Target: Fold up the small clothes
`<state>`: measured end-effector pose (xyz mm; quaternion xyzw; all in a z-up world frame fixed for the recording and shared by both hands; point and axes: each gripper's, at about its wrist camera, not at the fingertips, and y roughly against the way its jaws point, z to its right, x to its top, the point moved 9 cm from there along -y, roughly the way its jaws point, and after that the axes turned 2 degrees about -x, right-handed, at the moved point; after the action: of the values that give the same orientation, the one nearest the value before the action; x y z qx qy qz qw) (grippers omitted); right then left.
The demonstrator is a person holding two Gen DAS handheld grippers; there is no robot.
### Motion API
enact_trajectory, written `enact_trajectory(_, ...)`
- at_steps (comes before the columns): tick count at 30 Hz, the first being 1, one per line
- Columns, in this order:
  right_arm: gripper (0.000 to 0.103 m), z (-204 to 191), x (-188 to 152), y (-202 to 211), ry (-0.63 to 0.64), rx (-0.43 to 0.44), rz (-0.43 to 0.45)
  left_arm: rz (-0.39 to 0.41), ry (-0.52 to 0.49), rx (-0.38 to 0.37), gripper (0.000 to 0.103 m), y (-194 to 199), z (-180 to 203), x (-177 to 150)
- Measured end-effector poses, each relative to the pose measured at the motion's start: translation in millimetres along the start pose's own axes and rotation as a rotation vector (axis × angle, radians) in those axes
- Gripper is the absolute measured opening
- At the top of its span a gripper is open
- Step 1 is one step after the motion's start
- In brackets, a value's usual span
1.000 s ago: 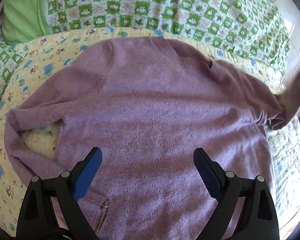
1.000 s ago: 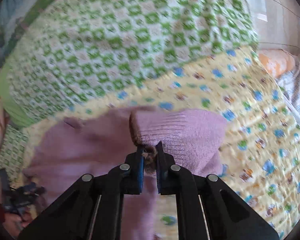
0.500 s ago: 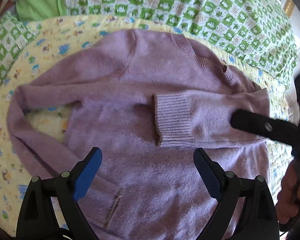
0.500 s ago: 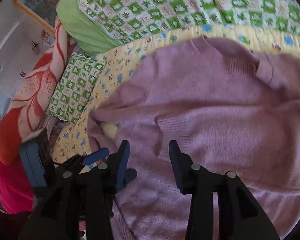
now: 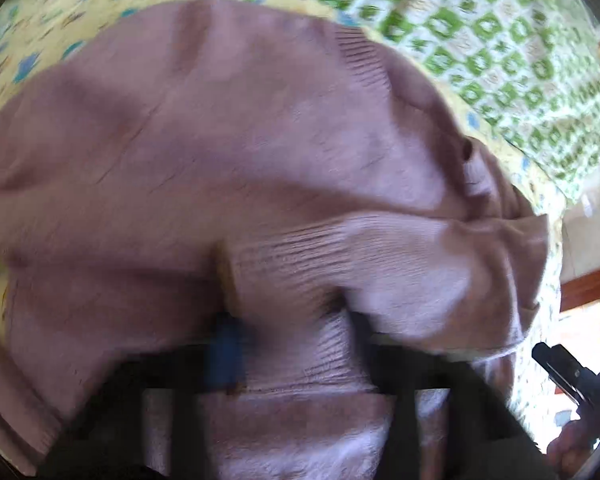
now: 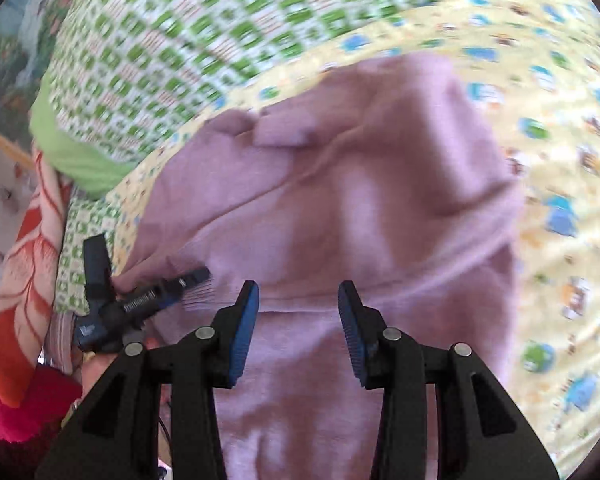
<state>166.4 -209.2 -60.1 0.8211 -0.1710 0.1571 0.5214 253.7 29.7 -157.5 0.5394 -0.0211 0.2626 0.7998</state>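
Right wrist view: my right claw hangs apart over the mauve sweater, whose length runs from frame bottom toward the upper-left collar, on the yellow quilt. Left claw is blurred; I cannot tell its state.

The right claw points forward with its 2 blue-padded fingers spread apart, nothing between them. The left claw is motion-blurred, its 2 fingers partly closed, and whether they grip anything cannot be told.
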Motion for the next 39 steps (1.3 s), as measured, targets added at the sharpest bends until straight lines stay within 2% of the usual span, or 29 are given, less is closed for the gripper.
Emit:
enact_trajectory(1,0.043,6.7,2.2,4.1,-0.017,-0.005,0.023,-0.008,-0.001,-0.036,0.008,4.3,7.6,1.2)
enact_trajectory(2,0.043,13.6,4.4,8.3,-0.033,-0.016,0.038,0.028,-0.009,-0.048,0.007,20.6,15.7,5.4)
enact_trajectory(4,0.043,24.6,10.1,16.2,-0.057,-0.037,0.07,0.159,-0.074,-0.088,0.007,70.0,34.9,17.8)
enact_trajectory(6,0.043,36.3,19.1,26.1,-0.078,-0.063,0.105,0.254,-0.113,-0.054,0.007,100.6,33.6,24.8)
enact_trajectory(7,0.044,42.9,23.1,30.4,-0.083,-0.082,0.122,0.266,-0.126,-0.014,0.007,101.7,22.3,25.3)
enact_trajectory(9,0.051,54.5,29.1,32.7,-0.094,-0.117,0.142,0.204,-0.106,0.048,0.007,84.9,-2.6,21.8)
enact_trajectory(10,0.052,62.7,32.2,31.9,-0.112,-0.13,0.148,0.182,-0.057,0.045,0.007,78.9,-19.5,19.3)
enact_trajectory(14,0.052,78.8,46.5,27.1,-0.142,-0.149,0.156,0.211,0.015,0.053,0.007,80.8,-45.1,14.1)
enact_trajectory(19,0.052,91.5,75.7,15.2,-0.119,-0.179,0.162,0.202,0.012,0.089,0.007,76.7,-61.6,8.8)
enact_trajectory(22,0.052,96.4,97.3,0.3,-0.11,-0.157,0.165,0.198,-0.001,0.11,0.007,70.5,-59.1,10.4)
enact_trajectory(25,0.062,91.6,117.2,-25.3,-0.091,-0.097,0.133,0.192,0.005,0.12,0.007,70.3,-65.7,6.1)
enact_trajectory(27,0.062,84.2,122.7,-40.9,-0.059,-0.069,0.118,0.192,-0.002,0.134,0.007,68.7,-66.1,4.5)
enact_trajectory(28,0.061,80.9,126.8,-50.3,-0.027,-0.066,0.12,0.191,-0.007,0.139,0.007,67.8,-66.0,5.2)
enact_trajectory(29,0.053,79.7,127.4,-57.6,-0.003,-0.069,0.113,0.187,-0.012,0.143,0.007,65.5,-65.4,5.9)
enact_trajectory(30,0.012,80.3,128.4,-65.7,0.005,-0.065,0.091,0.183,-0.013,0.143,0.007,63.0,-63.8,7.2)
enact_trajectory(31,0.009,83.0,129.3,-70.0,-0.014,-0.048,0.064,0.181,-0.015,0.135,0.007,61.0,-60.5,9.1)
enact_trajectory(32,0.009,86.2,134.7,-65.8,-0.031,-0.04,0.076,0.183,-0.024,0.116,0.007,58.6,-53.0,12.8)
enact_trajectory(36,0.008,95.6,173.1,-17.9,-0.014,-0.045,0.21,0.214,-0.127,0.101,0.006,46.7,-8.2,32.0)
enact_trajectory(39,0.008,102.4,192.1,-8.9,0.022,-0.083,0.227,0.228,-0.179,0.122,0.006,32.5,8.6,43.2)
